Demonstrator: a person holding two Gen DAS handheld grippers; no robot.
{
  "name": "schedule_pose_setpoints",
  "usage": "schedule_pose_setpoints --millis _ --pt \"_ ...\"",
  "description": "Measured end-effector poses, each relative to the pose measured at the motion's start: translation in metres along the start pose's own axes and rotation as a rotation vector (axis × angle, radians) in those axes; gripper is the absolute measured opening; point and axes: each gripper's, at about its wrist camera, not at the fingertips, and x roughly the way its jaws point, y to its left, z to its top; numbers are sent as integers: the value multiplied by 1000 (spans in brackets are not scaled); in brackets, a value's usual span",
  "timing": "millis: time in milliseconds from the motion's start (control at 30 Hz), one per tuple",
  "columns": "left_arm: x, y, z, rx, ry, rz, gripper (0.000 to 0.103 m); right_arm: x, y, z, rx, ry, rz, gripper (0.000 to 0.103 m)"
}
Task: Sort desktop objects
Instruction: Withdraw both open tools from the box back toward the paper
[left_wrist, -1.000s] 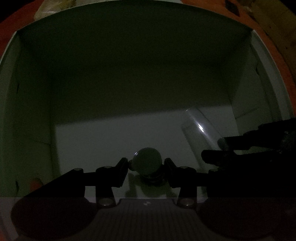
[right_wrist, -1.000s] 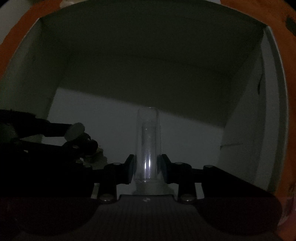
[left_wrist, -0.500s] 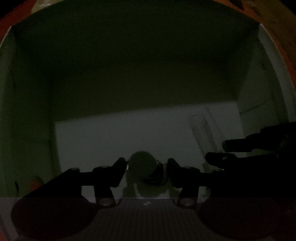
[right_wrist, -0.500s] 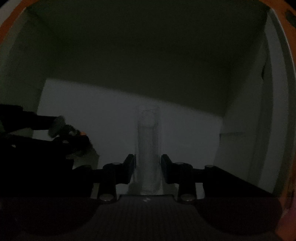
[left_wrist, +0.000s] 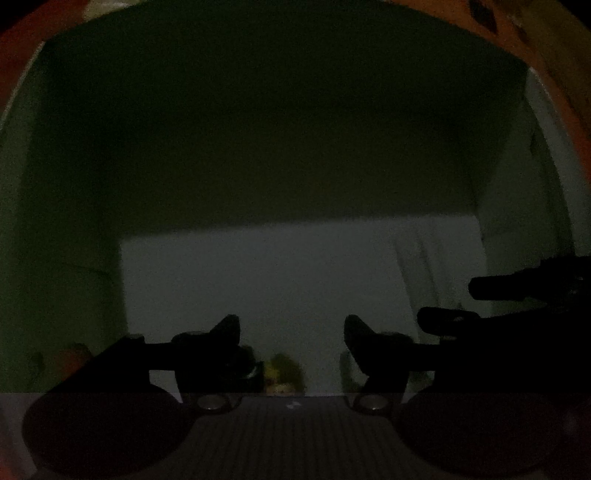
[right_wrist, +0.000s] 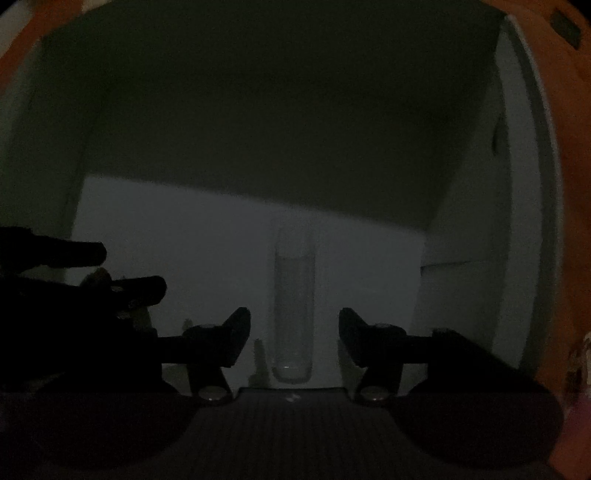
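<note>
Both grippers are reached deep into a white box (right_wrist: 476, 206), presumably because the sorted things are collected there. The right gripper (right_wrist: 294, 326) is seen with its jaws wide apart, and a clear tube (right_wrist: 293, 306) lies on the box floor between them, touched by neither. The left gripper (left_wrist: 291, 328) is also spread open; a small yellowish thing (left_wrist: 282, 373), hard to identify in the dim light, lies on the floor low between its jaws, apparently free of both
</note>
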Motion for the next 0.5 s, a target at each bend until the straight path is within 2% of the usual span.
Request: schedule_pose_setpoints --millis 200,500 --pt "-32 5 5 -30 -56 -51 63 -35 -5 7 27 -61 53 58" --pt "-94 11 29 -22 -178 -124 72 -88 -5 30 49 -178 120 61"
